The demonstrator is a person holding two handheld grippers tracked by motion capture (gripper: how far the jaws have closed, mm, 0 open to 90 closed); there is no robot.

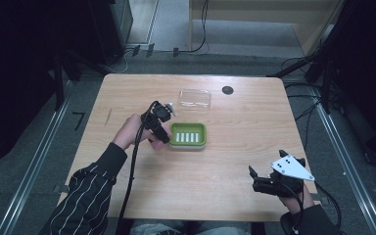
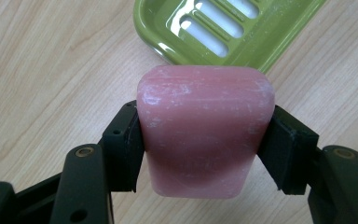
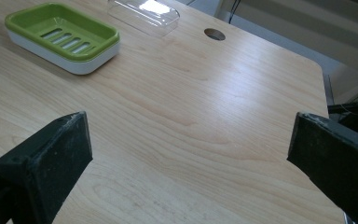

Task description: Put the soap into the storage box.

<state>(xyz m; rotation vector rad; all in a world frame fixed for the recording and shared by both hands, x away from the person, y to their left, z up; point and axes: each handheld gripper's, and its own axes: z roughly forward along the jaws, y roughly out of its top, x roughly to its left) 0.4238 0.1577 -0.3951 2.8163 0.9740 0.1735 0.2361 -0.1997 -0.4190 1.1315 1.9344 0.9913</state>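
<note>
With my left tongs (image 2: 205, 140) clamped on the soap (image 2: 205, 135), the dish (image 1: 188, 134) lies just right of them; right tongs (image 3: 191, 154) wide, far off.

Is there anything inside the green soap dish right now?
The green soap dish holds nothing: its slotted floor shows bare. The pink soap bar sits clamped in the left gripper, above the wooden table just short of the dish's rim. What lies beneath the slots is hidden.
</note>
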